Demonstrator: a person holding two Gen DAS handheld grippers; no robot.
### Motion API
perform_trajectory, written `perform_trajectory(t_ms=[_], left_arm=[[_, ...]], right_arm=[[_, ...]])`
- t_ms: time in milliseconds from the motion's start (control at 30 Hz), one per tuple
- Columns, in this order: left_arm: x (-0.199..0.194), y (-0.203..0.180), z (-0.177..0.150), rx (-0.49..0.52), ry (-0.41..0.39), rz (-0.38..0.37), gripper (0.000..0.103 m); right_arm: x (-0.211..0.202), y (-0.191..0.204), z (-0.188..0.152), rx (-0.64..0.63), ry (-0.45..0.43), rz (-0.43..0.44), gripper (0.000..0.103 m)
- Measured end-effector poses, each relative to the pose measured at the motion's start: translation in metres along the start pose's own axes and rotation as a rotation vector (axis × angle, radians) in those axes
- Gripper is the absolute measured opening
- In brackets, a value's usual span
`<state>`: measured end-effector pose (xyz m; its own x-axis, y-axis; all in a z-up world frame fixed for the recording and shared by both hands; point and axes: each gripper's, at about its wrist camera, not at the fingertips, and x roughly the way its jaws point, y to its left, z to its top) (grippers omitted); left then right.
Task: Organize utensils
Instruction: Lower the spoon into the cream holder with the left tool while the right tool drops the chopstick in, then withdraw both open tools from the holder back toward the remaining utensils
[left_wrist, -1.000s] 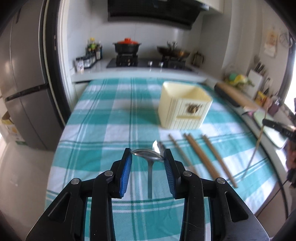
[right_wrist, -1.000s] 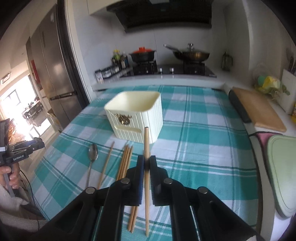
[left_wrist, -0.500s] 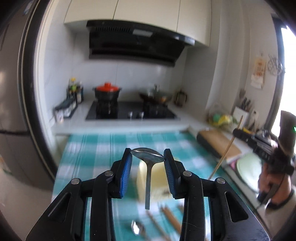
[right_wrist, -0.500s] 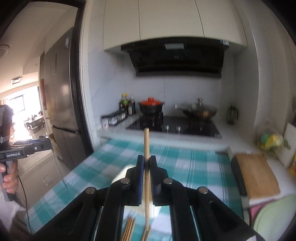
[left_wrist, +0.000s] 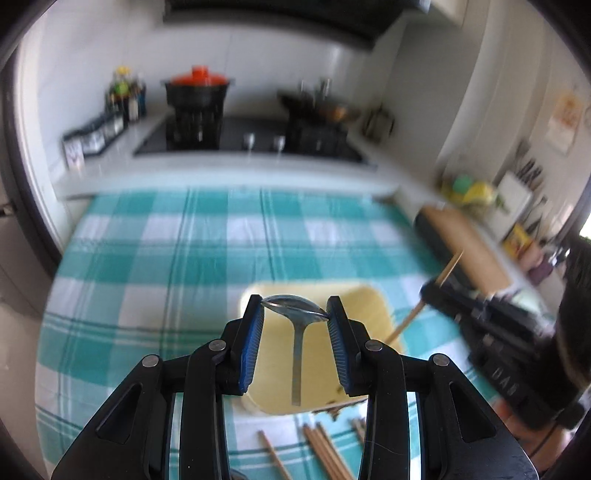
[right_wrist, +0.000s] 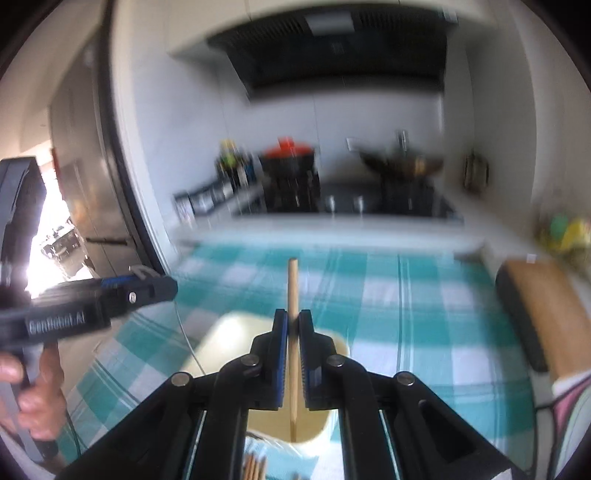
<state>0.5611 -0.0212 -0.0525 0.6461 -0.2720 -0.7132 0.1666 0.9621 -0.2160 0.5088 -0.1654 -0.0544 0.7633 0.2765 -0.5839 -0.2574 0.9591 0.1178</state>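
My left gripper (left_wrist: 295, 314) is shut on a metal spoon (left_wrist: 297, 332), gripped by the bowl with the handle hanging down over the open cream utensil holder (left_wrist: 373, 306). My right gripper (right_wrist: 293, 325) is shut on a wooden chopstick (right_wrist: 293, 288), held upright with its lower tip over the same holder (right_wrist: 229, 332). The right gripper with its chopstick also shows in the left wrist view (left_wrist: 439, 291), and the left gripper in the right wrist view (right_wrist: 155, 288). Several loose chopsticks (left_wrist: 325, 454) lie on the checked cloth in front of the holder.
The table wears a teal and white checked cloth (left_wrist: 147, 258). A stove with a red-lidded pot (left_wrist: 197, 88) and a wok (left_wrist: 325, 107) stands behind. A wooden cutting board (right_wrist: 546, 314) lies at the right, a fridge (right_wrist: 85, 184) at the left.
Both grippers have tilted down and moved over the holder, so the spoon handle and the chopstick tip now hang above its opening. A second ago both were low over the table.
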Motion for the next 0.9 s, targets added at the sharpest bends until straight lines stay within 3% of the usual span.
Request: perform_trajectory(t_ms=[167, 200, 233, 267, 300, 367, 467, 567, 667, 800, 900], left_arm=[[0.024, 0.002, -0.017, -0.003, 0.062, 0.043, 0.04], [0.019, 0.005, -0.02, -0.019, 0.058, 0.037, 0.049], [0.01, 0.008, -0.022, -0.033, 0.043, 0.022, 0.06], [-0.004, 0.011, -0.026, -0.042, 0.017, 0.001, 0.065], [-0.013, 0.012, -0.027, -0.04, -0.001, -0.01, 0.072], [-0.044, 0.015, -0.039, -0.009, -0.041, -0.023, 0.079], [-0.088, 0.024, -0.073, 0.051, -0.051, 0.022, 0.091], [-0.119, 0.038, -0.132, 0.095, -0.015, 0.074, 0.094], [-0.124, 0.051, -0.19, 0.081, 0.038, 0.105, 0.095], [-0.106, 0.059, -0.26, 0.024, 0.095, 0.18, 0.095], [-0.094, 0.056, -0.284, 0.015, 0.089, 0.246, 0.095]], right_arm=[[0.019, -0.01, -0.006, 0.027, 0.038, -0.028, 0.01], [0.017, -0.01, -0.005, 0.032, 0.031, -0.037, 0.01], [0.013, -0.01, -0.005, 0.038, 0.021, -0.038, 0.022], [0.004, -0.011, -0.006, 0.051, 0.001, -0.04, 0.039], [-0.007, -0.01, -0.007, 0.058, -0.019, -0.041, 0.044], [-0.033, -0.007, -0.011, 0.043, -0.048, -0.051, 0.045], [-0.08, 0.001, -0.033, -0.039, -0.067, -0.069, 0.046], [-0.119, 0.004, -0.074, -0.109, -0.062, -0.093, 0.049], [-0.141, 0.002, -0.128, -0.14, -0.05, -0.145, 0.052], [-0.141, -0.008, -0.211, -0.102, 0.029, -0.215, 0.052], [-0.128, -0.017, -0.254, -0.055, 0.106, -0.251, 0.052]])
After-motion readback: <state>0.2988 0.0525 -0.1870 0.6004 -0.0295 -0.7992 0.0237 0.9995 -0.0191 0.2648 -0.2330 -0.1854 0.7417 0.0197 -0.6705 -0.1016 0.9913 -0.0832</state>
